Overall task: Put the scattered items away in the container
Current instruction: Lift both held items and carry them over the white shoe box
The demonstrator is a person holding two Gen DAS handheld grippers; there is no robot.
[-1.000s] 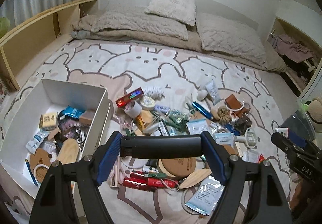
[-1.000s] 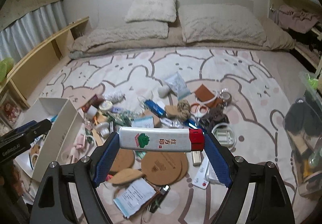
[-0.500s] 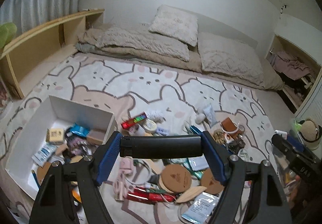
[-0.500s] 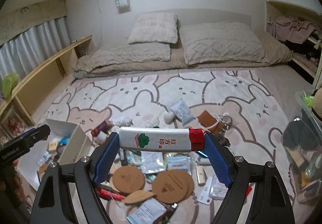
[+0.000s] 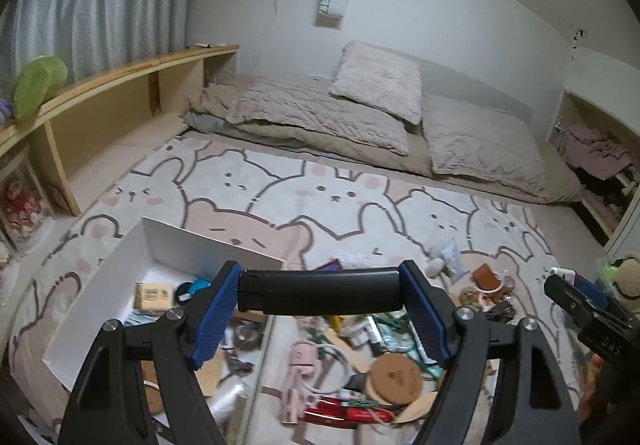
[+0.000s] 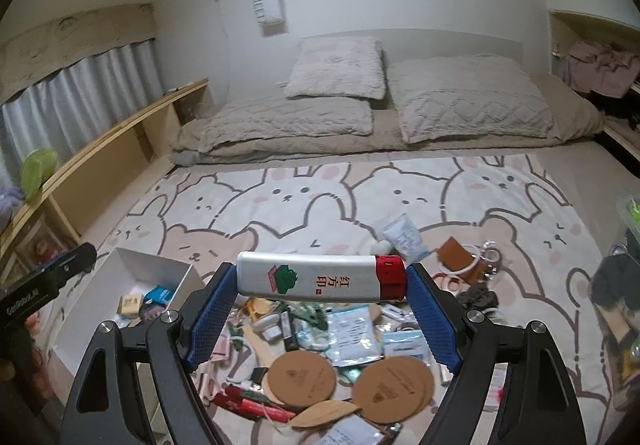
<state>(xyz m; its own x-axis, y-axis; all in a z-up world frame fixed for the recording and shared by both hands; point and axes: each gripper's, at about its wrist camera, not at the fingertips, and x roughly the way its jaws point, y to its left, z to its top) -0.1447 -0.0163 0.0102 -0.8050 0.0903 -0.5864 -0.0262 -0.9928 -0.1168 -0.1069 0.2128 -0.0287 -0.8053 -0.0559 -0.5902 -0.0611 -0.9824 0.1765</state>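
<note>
My left gripper [image 5: 320, 295] is shut on a black lighter [image 5: 320, 291], held crosswise between its blue pads, raised above the right wall of the white box [image 5: 192, 247]. The box holds several small items. My right gripper [image 6: 322, 279] is shut on a white lighter with a red cap [image 6: 320, 277], held crosswise high over the pile of scattered items [image 6: 340, 341] on the rug. The white box also shows at the left in the right wrist view [image 6: 160, 265]. The right gripper's body [image 5: 592, 321] shows at the right edge of the left wrist view.
Cork coasters [image 6: 300, 377], sachets [image 6: 352, 333], red pens [image 5: 344, 411], a pink item [image 5: 298, 369] and keys [image 6: 490, 259] lie on the bunny rug [image 6: 320, 201]. Bedding [image 5: 340, 117] lies behind. A wooden shelf [image 5: 100, 105] runs along the left. A clothes rack [image 5: 596, 161] stands right.
Both grippers have risen and tilted up, each keeping its lighter. More of the wall and bed shows. The left gripper has shifted toward the white box.
</note>
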